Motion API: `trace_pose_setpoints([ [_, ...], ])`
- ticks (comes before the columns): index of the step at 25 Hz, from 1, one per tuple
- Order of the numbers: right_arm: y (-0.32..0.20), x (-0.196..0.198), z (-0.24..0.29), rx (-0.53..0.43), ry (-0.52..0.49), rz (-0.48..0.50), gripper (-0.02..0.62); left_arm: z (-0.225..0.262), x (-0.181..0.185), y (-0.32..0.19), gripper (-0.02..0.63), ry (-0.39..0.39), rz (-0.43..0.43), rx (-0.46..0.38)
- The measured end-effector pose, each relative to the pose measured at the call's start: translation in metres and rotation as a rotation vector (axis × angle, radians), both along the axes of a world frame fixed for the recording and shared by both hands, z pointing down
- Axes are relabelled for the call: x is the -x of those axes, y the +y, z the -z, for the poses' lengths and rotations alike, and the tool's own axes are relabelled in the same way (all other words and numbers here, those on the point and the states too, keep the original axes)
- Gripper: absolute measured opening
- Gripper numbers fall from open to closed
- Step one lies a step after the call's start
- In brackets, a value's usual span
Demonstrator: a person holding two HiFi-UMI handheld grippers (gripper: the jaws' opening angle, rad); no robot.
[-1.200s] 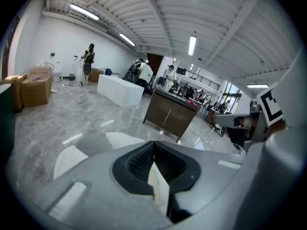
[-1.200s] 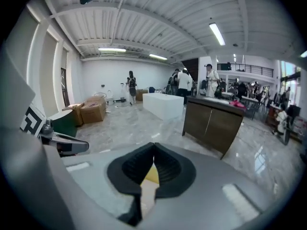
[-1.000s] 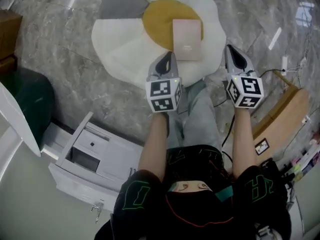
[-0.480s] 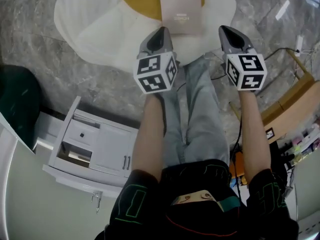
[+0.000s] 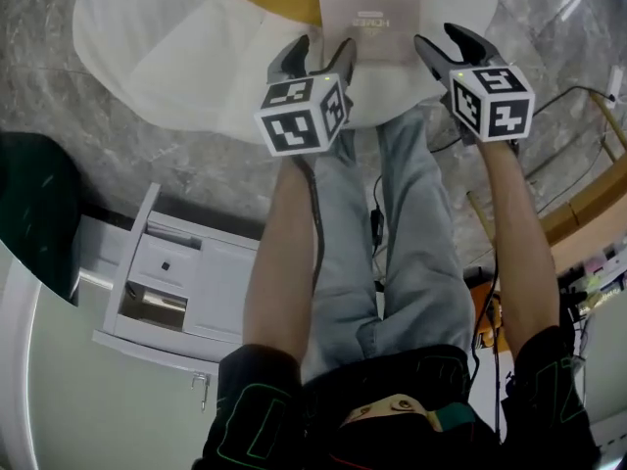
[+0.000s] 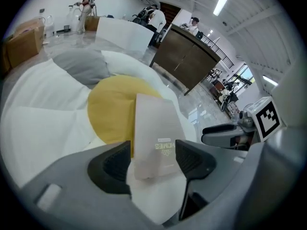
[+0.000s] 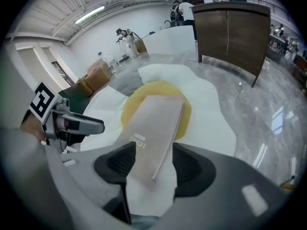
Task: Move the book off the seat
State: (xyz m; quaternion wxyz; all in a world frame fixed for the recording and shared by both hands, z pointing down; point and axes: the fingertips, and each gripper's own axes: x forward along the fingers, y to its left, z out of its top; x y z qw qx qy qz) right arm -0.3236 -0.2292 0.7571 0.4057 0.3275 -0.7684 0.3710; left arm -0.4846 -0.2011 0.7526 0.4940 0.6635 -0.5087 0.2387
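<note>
A thin beige book [image 5: 370,13] lies on the yellow middle of a white, egg-shaped floor seat [image 5: 167,57]. My left gripper [image 5: 318,55] hovers at the book's near left corner, my right gripper [image 5: 449,45] just off its near right corner. Both have just been opening and stand open; no pad presses on anything. In the left gripper view the near end of the book [image 6: 158,138] shows between the left gripper's [image 6: 152,162] pads. The right gripper view shows the book [image 7: 153,128] lying lengthwise ahead of the right gripper [image 7: 151,166].
A white drawer unit [image 5: 176,292] stands on the marble floor at the left, beside a dark green object [image 5: 34,213]. A wooden piece [image 5: 588,213] and cables [image 5: 377,223] lie at the right. The person's legs [image 5: 392,213] reach the seat's near edge. A dark wood counter [image 6: 192,56] stands beyond.
Both grippers have dropped toward the seat and now flank the book's near end. Their jaws, shut before, now stand apart.
</note>
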Motion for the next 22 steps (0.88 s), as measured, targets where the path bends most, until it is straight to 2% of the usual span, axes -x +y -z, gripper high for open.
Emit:
trace_pose_setpoints([
  [6, 0.004, 0.001, -0.052, 0.073, -0.019, -0.092, 0.27, -0.052, -0.004, -0.004, 0.33, 0.075, -0.056, 0.068],
  [11, -0.003, 0.01, -0.08, 0.094, -0.076, -0.149, 0.279, -0.097, -0.011, -0.002, 0.333, 0.08, -0.127, 0.12],
  [16, 0.003, 0.019, -0.088, 0.145, -0.127, -0.254, 0.281, -0.107, -0.02, 0.007, 0.314, 0.206, -0.136, 0.16],
  [17, 0.001, 0.021, -0.089, 0.144, -0.135, -0.268, 0.281, -0.107, -0.019, 0.004, 0.308, 0.209, -0.143, 0.164],
  [18, -0.001, 0.021, -0.089, 0.145, -0.138, -0.279, 0.281, -0.107, -0.02, 0.002, 0.274, 0.203, -0.155, 0.174],
  [22, 0.005, 0.016, -0.078, 0.197, -0.112, -0.286, 0.267, -0.093, -0.026, 0.002, 0.264, 0.159, -0.245, 0.212],
])
